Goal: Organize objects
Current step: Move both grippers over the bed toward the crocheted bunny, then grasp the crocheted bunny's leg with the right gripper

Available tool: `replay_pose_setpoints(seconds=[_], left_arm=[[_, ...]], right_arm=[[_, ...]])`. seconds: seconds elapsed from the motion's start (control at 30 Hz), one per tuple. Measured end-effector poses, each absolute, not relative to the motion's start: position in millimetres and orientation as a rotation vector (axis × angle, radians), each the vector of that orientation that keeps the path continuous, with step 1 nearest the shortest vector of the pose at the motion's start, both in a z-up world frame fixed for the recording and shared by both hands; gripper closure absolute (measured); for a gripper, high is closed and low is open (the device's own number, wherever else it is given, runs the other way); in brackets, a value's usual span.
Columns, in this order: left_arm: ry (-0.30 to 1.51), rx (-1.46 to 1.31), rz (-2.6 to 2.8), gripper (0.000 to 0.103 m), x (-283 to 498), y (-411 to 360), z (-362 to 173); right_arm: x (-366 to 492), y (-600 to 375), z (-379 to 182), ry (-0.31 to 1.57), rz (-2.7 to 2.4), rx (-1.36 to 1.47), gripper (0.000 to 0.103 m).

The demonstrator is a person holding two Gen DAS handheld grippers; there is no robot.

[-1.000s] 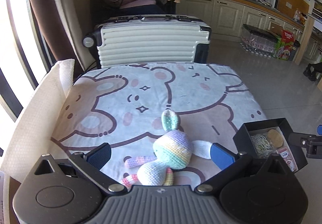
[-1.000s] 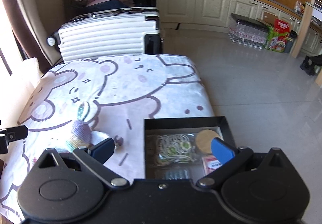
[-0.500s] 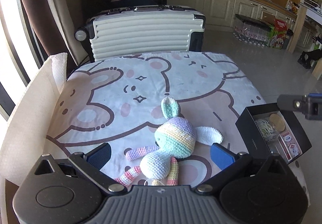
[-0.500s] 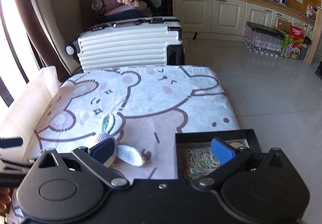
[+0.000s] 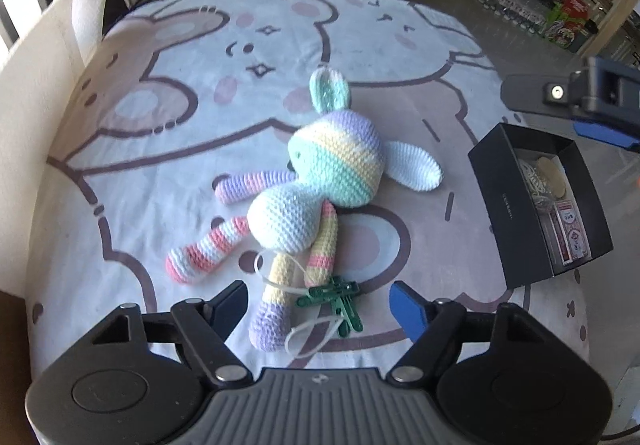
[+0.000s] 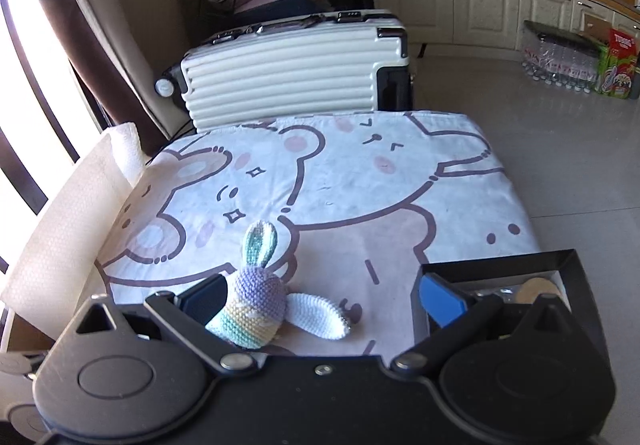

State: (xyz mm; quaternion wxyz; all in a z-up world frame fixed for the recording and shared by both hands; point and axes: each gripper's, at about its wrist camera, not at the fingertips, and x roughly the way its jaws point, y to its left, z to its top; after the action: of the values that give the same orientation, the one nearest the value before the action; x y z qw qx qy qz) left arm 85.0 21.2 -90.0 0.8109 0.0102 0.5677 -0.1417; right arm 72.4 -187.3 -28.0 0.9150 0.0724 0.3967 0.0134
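Observation:
A pastel crochet bunny (image 5: 320, 181) lies on the bear-print cloth (image 5: 180, 149). By its legs sit green clothes pegs (image 5: 340, 297) on a white cord. My left gripper (image 5: 320, 307) points down over the legs and pegs. Its jaws are closing, and the pads touch nothing. An open black box (image 5: 516, 213) of small items stands at the cloth's right edge. In the right wrist view, my right gripper (image 6: 322, 301) is open over the bunny's head (image 6: 252, 309) and white ear. The box rim (image 6: 500, 265) lies behind its right finger.
A white ribbed suitcase (image 6: 296, 65) stands behind the table's far edge. A white padded sheet (image 6: 72, 217) rises along the left side by the window. Tiled floor (image 6: 560, 149) drops off to the right, with cabinets and bottle packs beyond.
My left gripper sank and tipped down toward the bunny's legs, its fingers drew closer together, and the green pegs came into view. My right gripper slid left from the box to the bunny's head.

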Motion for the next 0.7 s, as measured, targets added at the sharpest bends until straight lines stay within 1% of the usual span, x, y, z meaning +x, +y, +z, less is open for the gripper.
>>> replay_pose_setpoints(seconds=[0.1,0.23,0.33,0.4,0.53,0.57,0.7], left_arm=[[1.289,-0.036,-0.274,0.038,87,19,-108],[1.323,-0.074,-0.236,0.044,89,14,-122],[1.322,-0.087,-0.211,0.049,92,11,-130],[1.331,-0.09,-0.203,0.053,95,10,-136],[1.357,-0.069,-0.195,0.066,100,6,-149],[1.364,-0.063,-0.198,0.068,101,4,-152],[1.382,-0.06,-0.199,0.069,103,-1,-160]], right_arm=[[79,-181,-33,0.844,0.046,0.141,0.0],[87,-175,-39,0.872,0.065,0.144,0.001],[93,-171,-43,0.887,0.081,0.157,0.005],[95,-169,-44,0.894,0.095,0.156,0.005],[101,-167,-48,0.906,0.114,0.158,0.007],[102,-168,-49,0.91,0.118,0.162,0.007],[108,-169,-55,0.936,0.123,0.187,0.009]])
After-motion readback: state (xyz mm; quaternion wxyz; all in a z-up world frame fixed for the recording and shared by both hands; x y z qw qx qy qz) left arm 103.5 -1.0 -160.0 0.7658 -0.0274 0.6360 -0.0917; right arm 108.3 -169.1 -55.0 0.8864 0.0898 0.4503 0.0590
